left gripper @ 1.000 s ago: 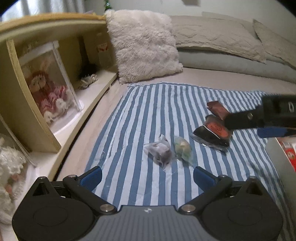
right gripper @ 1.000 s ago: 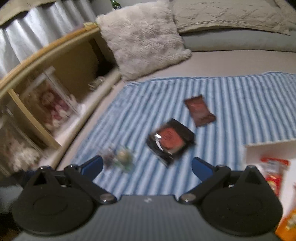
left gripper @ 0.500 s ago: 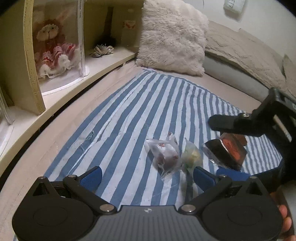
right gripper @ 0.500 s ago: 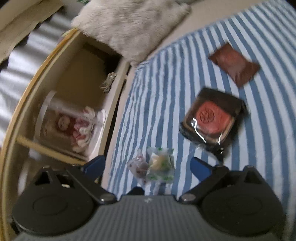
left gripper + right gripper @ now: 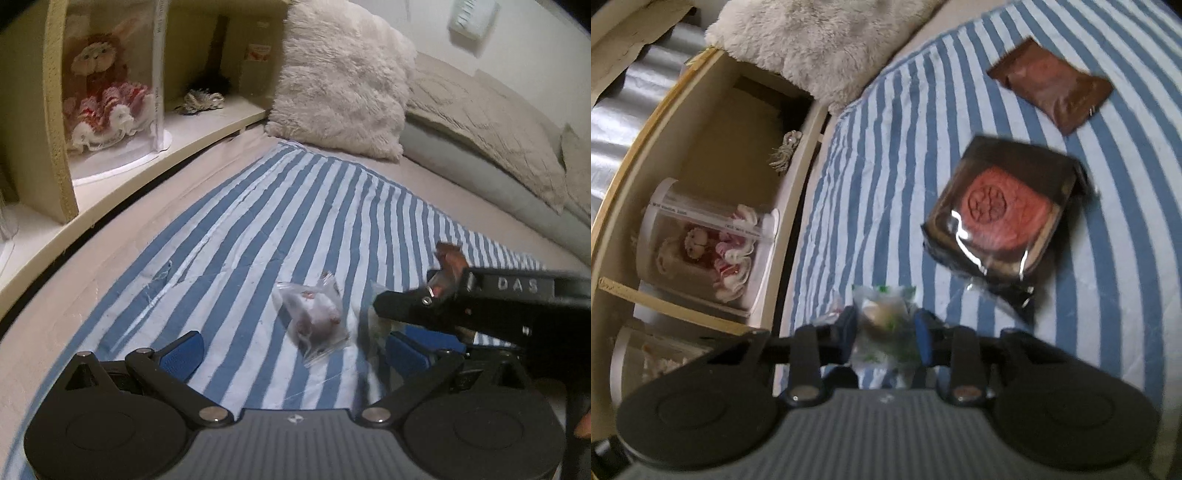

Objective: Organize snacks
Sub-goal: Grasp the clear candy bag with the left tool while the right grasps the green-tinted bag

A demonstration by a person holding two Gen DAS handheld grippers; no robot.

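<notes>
Gripping the Green Snack

Pinching in from both sides, the right gripper [image 5: 886, 325] has its blue pads closed on the green snack [image 5: 884, 314], a small clear wrapper with a pale round sweet and green print, low on the striped cloth [image 5: 886, 129]. Only the right wrist view shows this grip plainly. From the left wrist view the right gripper [image 5: 384, 332] crosses in as a black bar from the right and hides most of the green snack, of which just a blurred pale sliver shows.

The left gripper [image 5: 295, 350] stands wide open with nothing between its pads; it points at the clear packet [image 5: 314, 317], which lies on the cloth just beside the green snack and holds a whitish piece with reddish spots. In the right wrist view that packet is barely seen behind the left pad.

Beyond the held snack, the right wrist view shows the black pack [image 5: 1004, 218] with a round red cake under shiny film, and farther off a brown sachet [image 5: 1052, 85], both flat on the cloth. The left view catches only a corner of the sachet [image 5: 448, 258] above the bar.

A shelf [image 5: 207, 129] along the left holds a doll [image 5: 103, 85] in a clear case; a furry pillow [image 5: 340, 81] leans at the cloth's far end.
</notes>
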